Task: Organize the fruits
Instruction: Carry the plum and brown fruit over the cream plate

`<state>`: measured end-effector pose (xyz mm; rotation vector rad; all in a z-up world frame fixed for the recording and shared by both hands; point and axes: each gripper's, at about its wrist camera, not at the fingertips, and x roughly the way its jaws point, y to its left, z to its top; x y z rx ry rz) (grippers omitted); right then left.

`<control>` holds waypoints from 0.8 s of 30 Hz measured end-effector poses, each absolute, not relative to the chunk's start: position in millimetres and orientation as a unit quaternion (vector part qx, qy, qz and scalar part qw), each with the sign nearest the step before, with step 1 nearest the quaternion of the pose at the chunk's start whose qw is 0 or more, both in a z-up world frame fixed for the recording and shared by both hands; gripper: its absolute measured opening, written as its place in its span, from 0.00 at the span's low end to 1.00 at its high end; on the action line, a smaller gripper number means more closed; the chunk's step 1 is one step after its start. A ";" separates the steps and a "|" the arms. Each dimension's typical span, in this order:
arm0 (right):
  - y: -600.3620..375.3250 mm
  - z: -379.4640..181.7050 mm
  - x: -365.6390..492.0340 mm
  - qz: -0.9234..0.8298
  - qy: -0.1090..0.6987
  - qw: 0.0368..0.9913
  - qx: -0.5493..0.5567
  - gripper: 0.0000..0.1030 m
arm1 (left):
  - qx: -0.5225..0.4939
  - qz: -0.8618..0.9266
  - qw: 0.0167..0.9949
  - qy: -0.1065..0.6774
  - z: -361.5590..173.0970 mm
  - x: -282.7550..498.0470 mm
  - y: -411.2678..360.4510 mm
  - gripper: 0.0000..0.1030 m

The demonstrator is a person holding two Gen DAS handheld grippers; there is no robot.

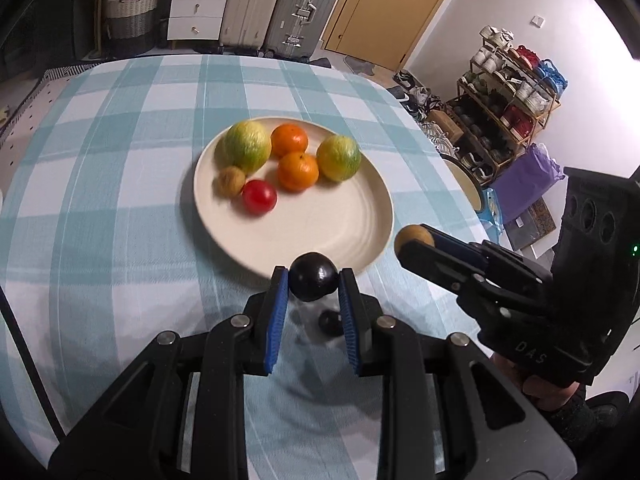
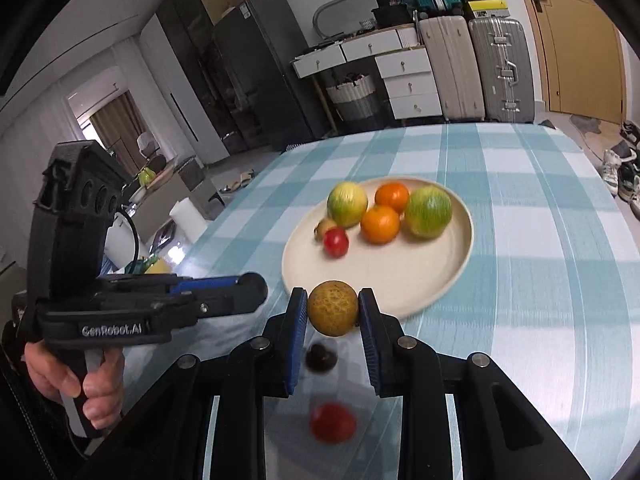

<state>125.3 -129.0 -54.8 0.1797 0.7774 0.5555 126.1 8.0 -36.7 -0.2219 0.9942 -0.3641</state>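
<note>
You are mid-carry with two fruits at once, and both belong on the plate (image 1: pixel 360 216) ahead. Your left gripper (image 1: pixel 314 282) has its jaws clenched on a dark plum (image 1: pixel 313 281), held above the cloth just short of the plate's near rim; your right gripper (image 2: pixel 333 308) has its jaws clenched on a small tan fruit (image 2: pixel 333 307), also raised near that rim and a little to the right of the plum. On the plate's far half there already sit two green-yellow fruits (image 1: pixel 246 145), two oranges (image 1: pixel 298 171), a red tomato (image 1: pixel 259 197) and a second tan fruit (image 1: pixel 231 181), bunched together, while the near half is bare. I judge the next move to be carrying each piece forward over the rim, lowering it onto that bare part and loosening the jaws gently, since round fruit is likely to roll; keep the two grippers apart as you go. Two pieces are still down on the checked cloth of the counter (image 1: pixel 100 208) below your grippers: another dark fruit (image 2: pixel 321 357) and a blurred red one (image 2: pixel 333 422), so more trips seem due. As for writing, the left gripper's body reads "GenRobot.AI" in the right wrist view, and the right gripper's body shows "DAS" in the left wrist view; nothing else is legible.
</note>
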 end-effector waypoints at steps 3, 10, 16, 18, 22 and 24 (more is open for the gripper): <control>-129.4 -54.1 140.8 0.260 0.368 0.889 0.085 0.26 | -0.107 -0.175 0.854 0.478 -41.6 143.7 4.0 0.22; -134.4 -60.0 174.3 0.250 0.375 0.887 0.099 0.26 | -0.116 -0.175 0.850 0.483 -54.4 182.1 -4.0 0.22; -135.4 -69.9 195.7 0.245 0.384 0.883 0.114 0.26 | -0.115 -0.171 0.848 0.488 -65.8 205.6 -10.7 0.22; -135.4 -73.2 200.5 0.242 0.388 0.881 0.117 0.26 | -0.116 -0.170 0.847 0.491 -69.2 210.7 -11.9 0.22; -133.4 -79.7 207.8 0.244 0.397 0.876 0.121 0.26 | -0.117 -0.173 0.846 0.491 -72.8 218.2 -13.7 0.22; -131.8 -82.8 209.6 0.243 0.400 0.875 0.120 0.26 | -0.125 -0.183 0.844 0.488 -74.0 220.7 -13.1 0.22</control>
